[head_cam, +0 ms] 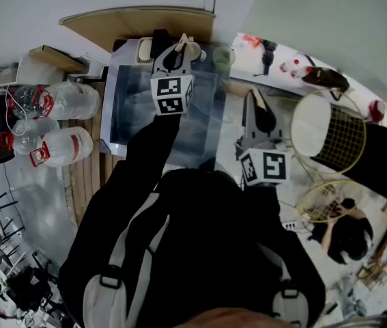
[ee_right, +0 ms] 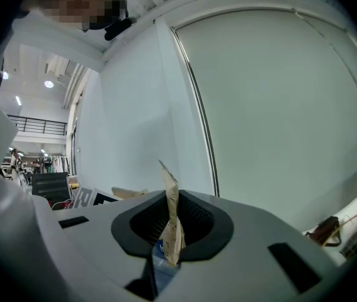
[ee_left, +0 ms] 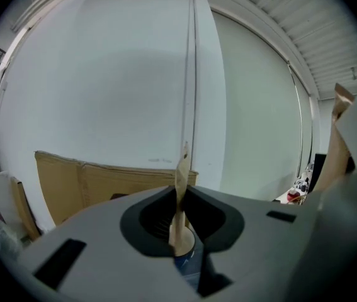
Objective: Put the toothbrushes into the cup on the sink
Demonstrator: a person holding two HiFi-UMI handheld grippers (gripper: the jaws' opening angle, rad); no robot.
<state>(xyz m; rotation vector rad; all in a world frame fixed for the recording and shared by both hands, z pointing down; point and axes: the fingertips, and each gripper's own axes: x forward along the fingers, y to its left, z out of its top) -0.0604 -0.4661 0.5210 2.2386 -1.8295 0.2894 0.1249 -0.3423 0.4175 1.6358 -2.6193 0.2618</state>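
Observation:
Both grippers point upward at the walls. In the left gripper view, my left gripper (ee_left: 179, 197) is shut on a tan paper-wrapped toothbrush (ee_left: 181, 175) that sticks up between its jaws. My right gripper (ee_right: 172, 222) is likewise shut on a second paper-wrapped toothbrush (ee_right: 170, 212). In the head view the left gripper (head_cam: 178, 48) is over the far edge of the steel sink (head_cam: 128, 115), and the wrapper tip (head_cam: 188, 44) shows. A pale green cup (head_cam: 222, 57) stands at the sink's far right corner. The right gripper (head_cam: 253, 100) is just right of the sink.
Large water bottles (head_cam: 60, 101) lie left of the sink. A white wire basket (head_cam: 330, 132) stands to the right, with a second one (head_cam: 323, 202) below it. Cardboard (head_cam: 138, 20) leans against the wall behind the sink. Another person (head_cam: 349, 234) is at the lower right.

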